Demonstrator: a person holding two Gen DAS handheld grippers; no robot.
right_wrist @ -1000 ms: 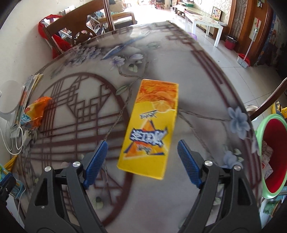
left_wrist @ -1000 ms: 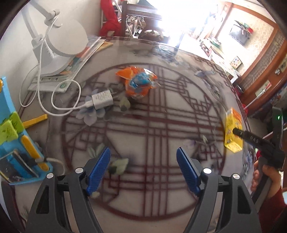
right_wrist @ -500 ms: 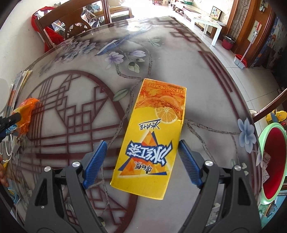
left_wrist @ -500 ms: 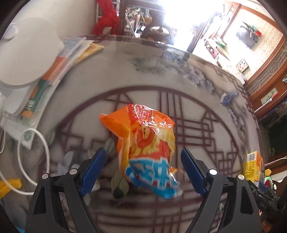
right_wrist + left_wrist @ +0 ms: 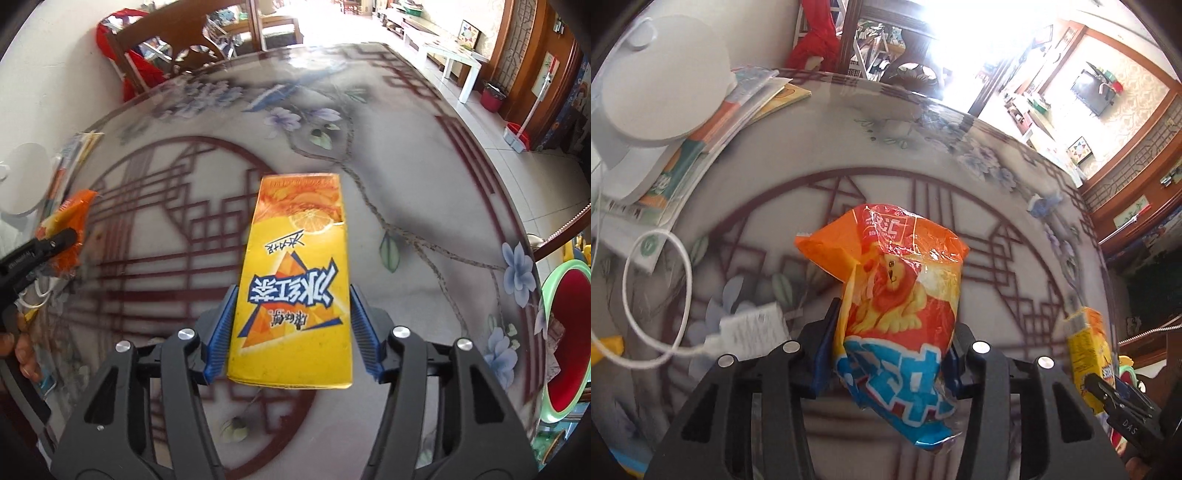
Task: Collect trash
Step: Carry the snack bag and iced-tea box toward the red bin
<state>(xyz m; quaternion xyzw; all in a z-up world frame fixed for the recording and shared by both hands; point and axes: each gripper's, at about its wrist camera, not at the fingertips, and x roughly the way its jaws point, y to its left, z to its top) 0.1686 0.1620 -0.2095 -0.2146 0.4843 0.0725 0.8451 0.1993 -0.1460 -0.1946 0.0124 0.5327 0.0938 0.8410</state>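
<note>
Overhead, left tongs (image 5: 890, 350) clamp a snack bag (image 5: 897, 302), right tongs (image 5: 291, 328) a yellow carton (image 5: 295, 295), above the patterned glass table (image 5: 406, 166).

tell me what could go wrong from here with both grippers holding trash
1. The snack bag is soft and crinkly; the left gripper pinches only its lower part, so it may slip out.
2. The right gripper holds the yellow carton near one end; it could pivot or drop before reaching the red bin past the table edge.

- left gripper (image 5: 890, 354): black plastic frame, blue ribbed pads (image 5: 824, 343), silver screws
- right gripper (image 5: 291, 332): same black frame, blue ribbed pads (image 5: 221, 328), silver screws
</note>
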